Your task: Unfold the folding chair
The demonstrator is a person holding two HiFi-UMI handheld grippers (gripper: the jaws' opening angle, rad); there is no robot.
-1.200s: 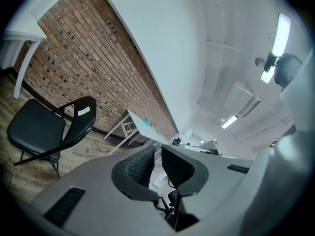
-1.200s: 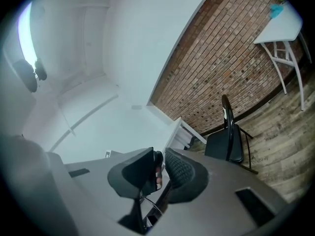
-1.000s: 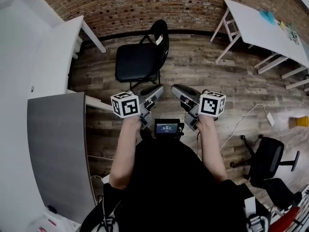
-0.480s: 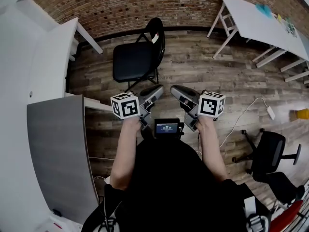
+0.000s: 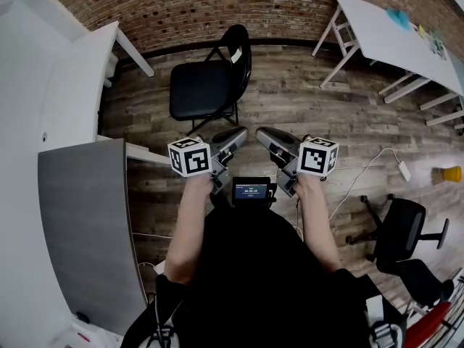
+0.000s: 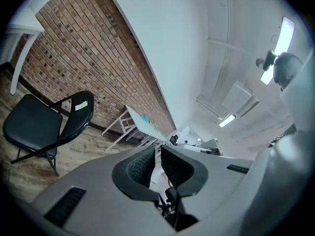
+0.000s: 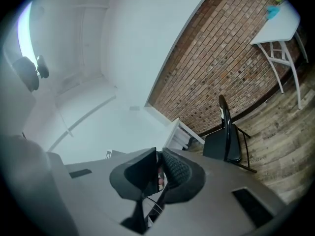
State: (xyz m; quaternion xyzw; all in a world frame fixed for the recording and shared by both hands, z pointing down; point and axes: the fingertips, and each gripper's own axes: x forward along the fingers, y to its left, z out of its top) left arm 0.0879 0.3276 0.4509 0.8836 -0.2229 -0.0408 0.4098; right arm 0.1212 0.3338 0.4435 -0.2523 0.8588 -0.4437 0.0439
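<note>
— Arm position?
— The left forearm (image 5: 190, 223) and the right forearm (image 5: 317, 223) extend forward, side by side. The left gripper (image 5: 238, 133) and the right gripper (image 5: 262, 133) are held about level, with their tips angled inward and near each other.
— Jaw condition?
— Left: pads together, nothing between them. Right: jaws have just been closing, now almost together, nothing between them.

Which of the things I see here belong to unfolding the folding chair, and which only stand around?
For the job:
black folding chair, already standing open by the brick wall
left gripper, fingers together, empty
right gripper, fingers have just been closing, nothing between them

Just around:
white table
office chair
white cable
yellow object
grey panel
</note>
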